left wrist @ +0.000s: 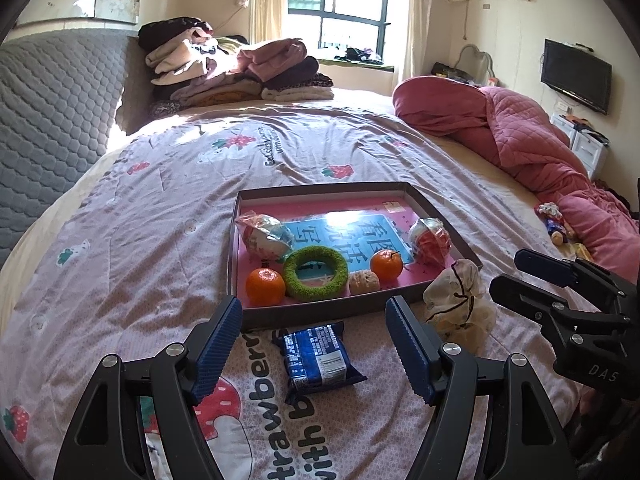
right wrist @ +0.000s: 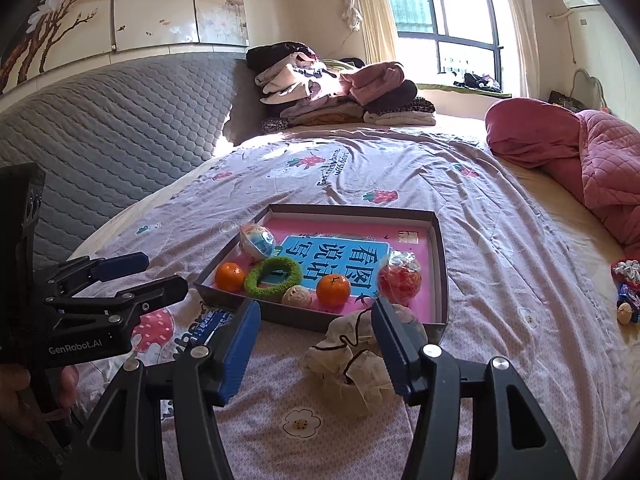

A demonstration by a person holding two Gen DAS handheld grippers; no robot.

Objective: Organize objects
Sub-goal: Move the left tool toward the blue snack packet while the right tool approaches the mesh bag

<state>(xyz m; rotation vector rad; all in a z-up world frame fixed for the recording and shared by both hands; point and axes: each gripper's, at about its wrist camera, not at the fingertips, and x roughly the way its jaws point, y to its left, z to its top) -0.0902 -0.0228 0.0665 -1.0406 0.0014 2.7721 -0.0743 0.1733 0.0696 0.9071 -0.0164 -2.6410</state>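
Note:
A shallow dark box (left wrist: 440,216) (right wrist: 440,240) lies on the bed. It holds two oranges (left wrist: 265,286) (right wrist: 333,289), a green ring (left wrist: 316,273) (right wrist: 273,276), a walnut (left wrist: 364,282) (right wrist: 297,296) and wrapped balls (left wrist: 262,234) (right wrist: 399,278). A blue snack packet (left wrist: 318,356) (right wrist: 208,326) lies in front of the box, between the fingers of my open left gripper (left wrist: 316,346). A cream drawstring pouch (left wrist: 460,308) (right wrist: 352,360) lies by the box's near right corner, just in front of my open right gripper (right wrist: 316,350).
Folded clothes (left wrist: 236,68) are stacked at the far end of the bed. A pink quilt (left wrist: 520,136) lies bunched on the right, with small toys (left wrist: 556,222) beside it. A grey padded headboard (right wrist: 100,128) runs along the left.

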